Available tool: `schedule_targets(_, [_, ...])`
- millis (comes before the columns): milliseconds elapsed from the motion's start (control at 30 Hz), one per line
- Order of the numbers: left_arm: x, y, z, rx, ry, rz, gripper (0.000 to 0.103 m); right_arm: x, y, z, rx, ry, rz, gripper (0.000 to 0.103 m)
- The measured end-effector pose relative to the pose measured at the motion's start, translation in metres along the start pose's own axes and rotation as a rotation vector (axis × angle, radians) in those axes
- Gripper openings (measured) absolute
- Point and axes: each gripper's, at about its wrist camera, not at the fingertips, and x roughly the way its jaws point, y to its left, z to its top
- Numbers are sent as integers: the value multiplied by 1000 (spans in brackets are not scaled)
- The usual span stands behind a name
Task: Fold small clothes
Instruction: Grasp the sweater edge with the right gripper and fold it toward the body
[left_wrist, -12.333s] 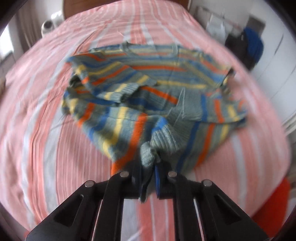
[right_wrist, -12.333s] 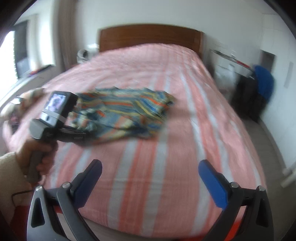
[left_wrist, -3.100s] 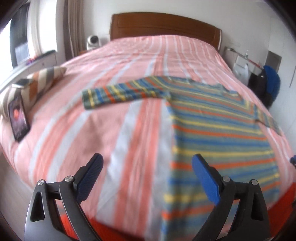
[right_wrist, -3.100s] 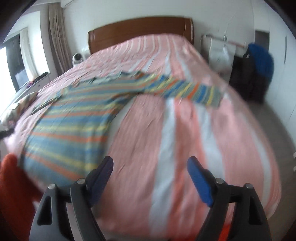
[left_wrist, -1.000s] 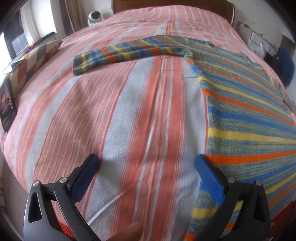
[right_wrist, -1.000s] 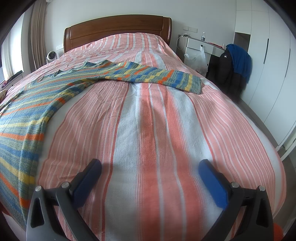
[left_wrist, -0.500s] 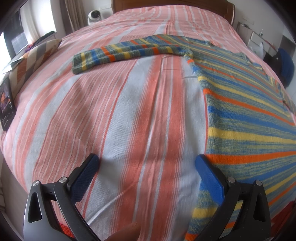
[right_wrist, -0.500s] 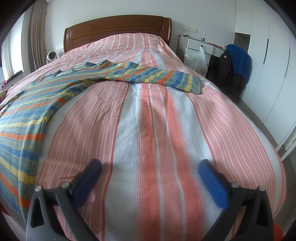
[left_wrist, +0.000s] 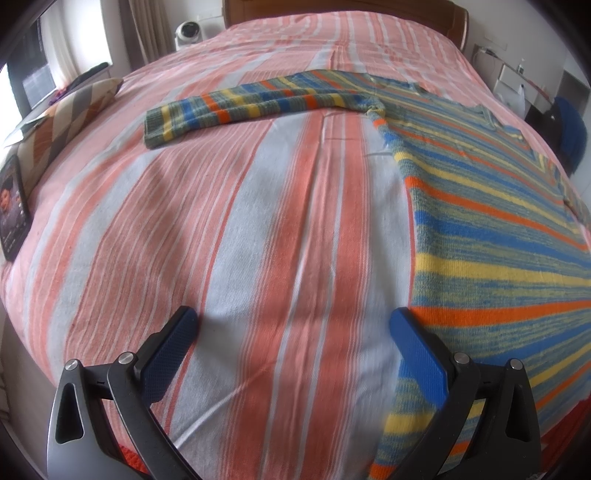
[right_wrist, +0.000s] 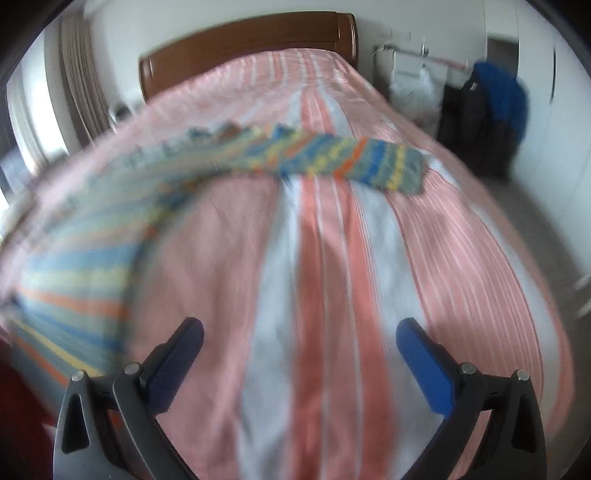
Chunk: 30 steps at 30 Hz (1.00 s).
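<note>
The sweater (left_wrist: 498, 236) lies flat on the bed (left_wrist: 258, 240), sleeves out; no fold made yet. Left gripper (left_wrist: 293, 332) and right gripper (right_wrist: 299, 339) hover spread, empty.

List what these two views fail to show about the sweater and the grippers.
- Sweater: the left wrist view's right edge cuts off its far side.
- Sweater body in the right wrist view: motion blur smears it; only the sleeve reads clearly.
- Hem: hidden behind the left gripper.
- Right gripper: open, height above bedspread unclear.
</note>
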Motion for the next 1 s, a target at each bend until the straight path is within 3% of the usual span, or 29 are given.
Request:
schedule_targets(67, [0, 0, 0, -2, 0, 0, 103, 0, -23, 31, 88, -16, 44, 103])
schedule_targets(133, [0, 0, 0, -5, -1, 3, 103, 16, -59, 62, 225, 30, 132, 102])
schedule_targets(267, [-1, 0, 0, -9, -2, 7, 103, 57, -143, 94, 599, 49, 241, 87])
schedule_targets(367, [-1, 0, 0, -9, -2, 7, 103, 88, -174, 99, 735, 77, 265, 67])
schedule_targets(433, [-1, 0, 1, -9, -2, 8, 103, 102, -184, 103, 767, 79, 275, 59])
schedule_targets(700, [0, 0, 1, -13, -3, 15, 103, 148, -193, 129, 702, 140, 214, 37])
schedule_targets(733, [0, 0, 1, -14, -3, 16, 103, 150, -190, 132, 685, 154, 195, 23])
schedule_targets(767, [0, 0, 1, -14, -4, 16, 103, 152, -186, 137, 667, 169, 168, 3])
schedule_targets(867, [0, 0, 1, -13, -6, 14, 103, 134, -156, 157, 578, 122, 94, 3])
schedule_targets(1000, [0, -1, 1, -10, -9, 13, 103, 83, -70, 208, 287, 10, 84, 2])
